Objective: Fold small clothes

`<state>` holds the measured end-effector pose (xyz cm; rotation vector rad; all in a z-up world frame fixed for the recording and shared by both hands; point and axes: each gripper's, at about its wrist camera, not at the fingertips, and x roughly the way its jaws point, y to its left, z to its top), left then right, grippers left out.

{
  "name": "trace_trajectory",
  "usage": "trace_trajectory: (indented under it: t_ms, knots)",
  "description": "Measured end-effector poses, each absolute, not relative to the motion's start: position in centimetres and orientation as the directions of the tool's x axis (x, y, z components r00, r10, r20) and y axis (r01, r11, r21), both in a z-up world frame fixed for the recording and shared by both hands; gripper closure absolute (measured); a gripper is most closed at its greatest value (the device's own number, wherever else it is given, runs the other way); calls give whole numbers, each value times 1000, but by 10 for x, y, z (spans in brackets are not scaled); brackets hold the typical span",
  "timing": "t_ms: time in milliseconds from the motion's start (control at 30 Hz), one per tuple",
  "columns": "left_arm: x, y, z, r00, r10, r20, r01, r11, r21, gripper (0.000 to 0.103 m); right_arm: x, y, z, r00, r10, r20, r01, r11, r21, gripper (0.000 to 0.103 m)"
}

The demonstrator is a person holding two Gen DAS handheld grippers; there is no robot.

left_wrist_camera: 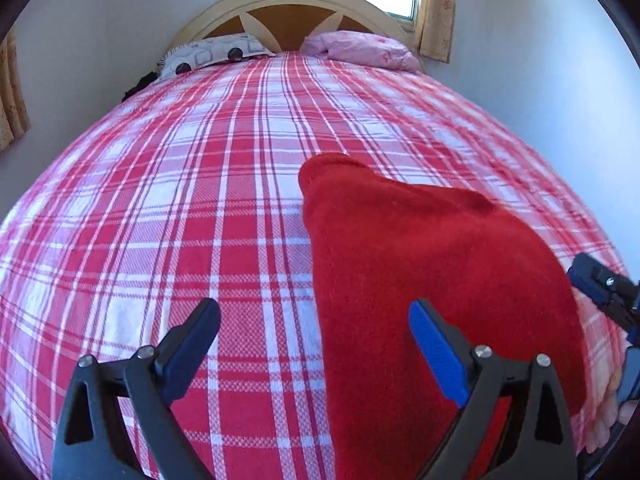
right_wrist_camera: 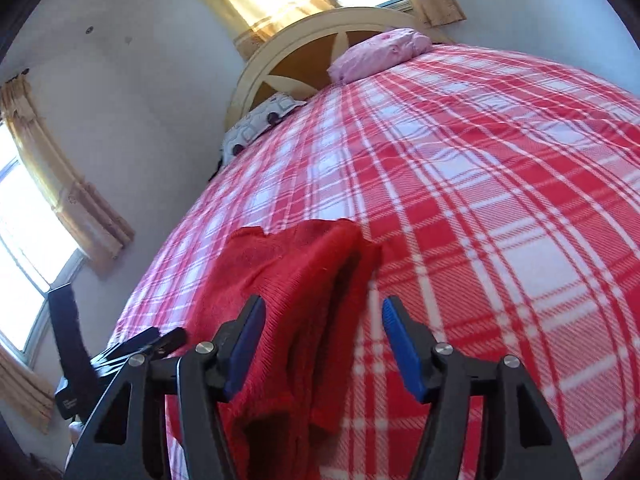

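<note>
A small red knitted garment lies on the red and white plaid bed cover. In the left wrist view my left gripper is open, its right finger over the garment's near left part and its left finger over the cover. In the right wrist view the same garment shows partly folded, with a raised fold along its right edge. My right gripper is open above the garment's right edge. The right gripper's tip also shows at the right of the left wrist view.
Two pillows, one patterned white and one pink, lie against the wooden headboard. Walls and curtained windows surround the bed. The left gripper's body shows at the lower left of the right wrist view.
</note>
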<state>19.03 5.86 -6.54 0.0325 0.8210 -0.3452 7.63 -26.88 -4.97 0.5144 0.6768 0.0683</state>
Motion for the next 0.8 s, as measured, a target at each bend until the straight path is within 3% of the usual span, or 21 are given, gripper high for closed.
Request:
trace_trajectory:
  t_ms: [167,467,800]
  knots:
    - [194,77,-62,638,-330,-695,297,939,-174,5,71,-279,-59,752,248,-611,148,840,523,41]
    - [233,62,-82,507,-420,-753,256,907,-333,5,100,-271,-70,735,323,-596,129,797,590,41]
    - [234,37,-95,492,-391,-778,289,916,-278,5,109,-253,-91,720,305,-623,107,838,535,38]
